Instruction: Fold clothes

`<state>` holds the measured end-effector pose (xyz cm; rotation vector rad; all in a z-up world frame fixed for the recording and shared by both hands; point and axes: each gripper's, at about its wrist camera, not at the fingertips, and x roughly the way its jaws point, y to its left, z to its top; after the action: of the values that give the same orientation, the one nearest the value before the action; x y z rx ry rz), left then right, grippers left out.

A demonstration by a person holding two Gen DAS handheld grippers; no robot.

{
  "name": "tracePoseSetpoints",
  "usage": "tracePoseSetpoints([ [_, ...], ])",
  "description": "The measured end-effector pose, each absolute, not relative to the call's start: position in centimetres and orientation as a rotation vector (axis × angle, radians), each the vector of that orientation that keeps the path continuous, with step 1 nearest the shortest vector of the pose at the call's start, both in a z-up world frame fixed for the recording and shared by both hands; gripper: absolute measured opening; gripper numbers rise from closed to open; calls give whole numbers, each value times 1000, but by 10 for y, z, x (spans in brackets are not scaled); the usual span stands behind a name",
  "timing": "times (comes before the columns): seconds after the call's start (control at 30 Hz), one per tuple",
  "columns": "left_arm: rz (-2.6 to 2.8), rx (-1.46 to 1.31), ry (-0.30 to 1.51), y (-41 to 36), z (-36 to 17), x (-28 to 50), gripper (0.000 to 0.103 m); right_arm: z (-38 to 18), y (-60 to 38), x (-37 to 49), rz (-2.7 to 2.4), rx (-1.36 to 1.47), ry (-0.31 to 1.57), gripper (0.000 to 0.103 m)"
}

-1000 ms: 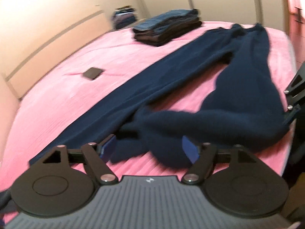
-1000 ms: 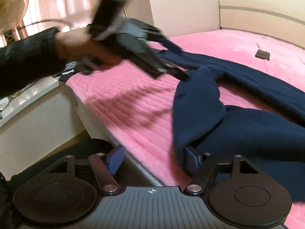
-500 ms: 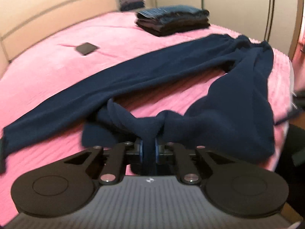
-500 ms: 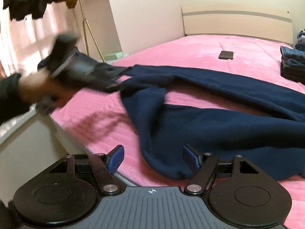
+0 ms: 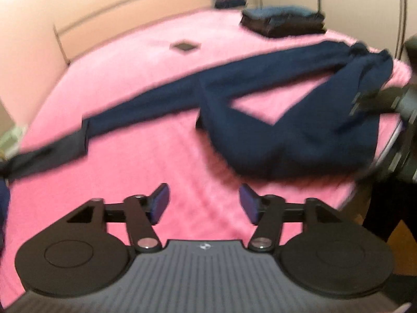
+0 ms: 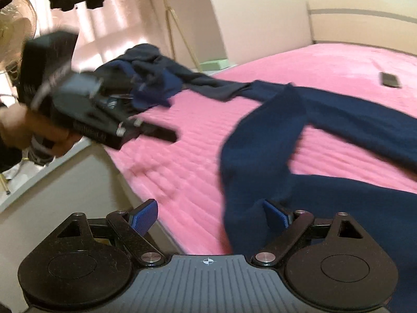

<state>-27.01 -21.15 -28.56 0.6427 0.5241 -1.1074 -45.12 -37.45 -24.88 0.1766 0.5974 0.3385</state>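
Left tongs (image 5: 203,203): jaws opening, nothing between the blue pads, only bare pink cover beneath. Held low over the near part of the bed, aimed toward the dark trousers; probably freed to take a fresh hold.

Right tongs (image 6: 209,217): jaws opening and wide apart. Trouser cloth lies against the right-hand pad (image 6: 276,215) and partly hides it; the pads do not press on it. Held at the bed's edge, where the bulky hip end of the garment lies closest.

Trousers (image 5: 299,130): navy, spread across the bed. One leg runs long and straight toward the far left side; the other is doubled back over it in a loose bend. Not yet laid leg on leg, so the fold seems barely begun.

Bed (image 5: 156,135): pink ribbed cover, the working surface.

Stack of folded clothes (image 5: 282,20): far corner, well apart from the trousers; likely the finished pile.

Small dark flat thing (image 5: 183,46): on the cover near the headboard, clear of the garment.

Heap of dark clothes (image 6: 151,78): beyond the left tongs in the right view, at the bed's end, touching the long leg's cuff; it may crowd that leg when straightened.

Hand (image 6: 34,130): grips the left tongs.
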Motion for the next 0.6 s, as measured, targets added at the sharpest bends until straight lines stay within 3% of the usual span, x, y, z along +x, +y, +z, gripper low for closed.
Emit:
tracePoseSetpoints([
  [0.23,-1090,607,501,-214,-261,-259,72,-257,-309,-449,527,-16,592,89],
  [0.6,-1162,466,694,-276,-307,-261,73,-251,-399,-525,177,53,637,90],
])
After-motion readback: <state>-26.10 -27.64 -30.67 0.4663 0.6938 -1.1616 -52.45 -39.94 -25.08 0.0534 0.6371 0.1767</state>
